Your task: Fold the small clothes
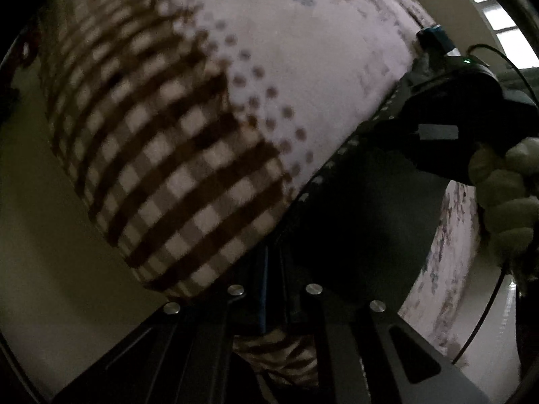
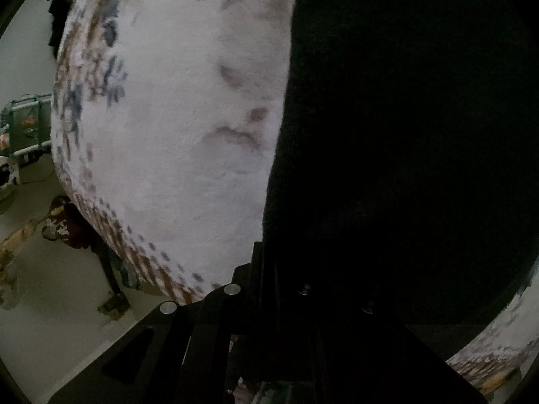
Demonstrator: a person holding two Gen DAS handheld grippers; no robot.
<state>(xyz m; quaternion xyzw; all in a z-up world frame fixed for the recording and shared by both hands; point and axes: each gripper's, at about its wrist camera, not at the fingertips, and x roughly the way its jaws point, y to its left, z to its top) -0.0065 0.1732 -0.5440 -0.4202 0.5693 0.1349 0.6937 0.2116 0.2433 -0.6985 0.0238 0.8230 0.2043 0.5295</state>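
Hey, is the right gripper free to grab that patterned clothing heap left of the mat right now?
Probably not yet: the right gripper is shut on the black garment, and the patterned heap lies off the mat.

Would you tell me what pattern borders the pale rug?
A brown-and-white check border, fading through dots into the pale rug; clearest in the left wrist view.

Left gripper (image 1: 269, 306): matte black frame, four round silver screw heads across the base, a thin blue strip along the centre channel, triangular cut-out in the side plate. Right gripper (image 1: 434, 43), seen from the left wrist: black body, blue tip, lit green indicator, grey rectangular label, thin black cable (image 1: 485, 316). The hand (image 1: 505, 198) wears a pale knitted glove.
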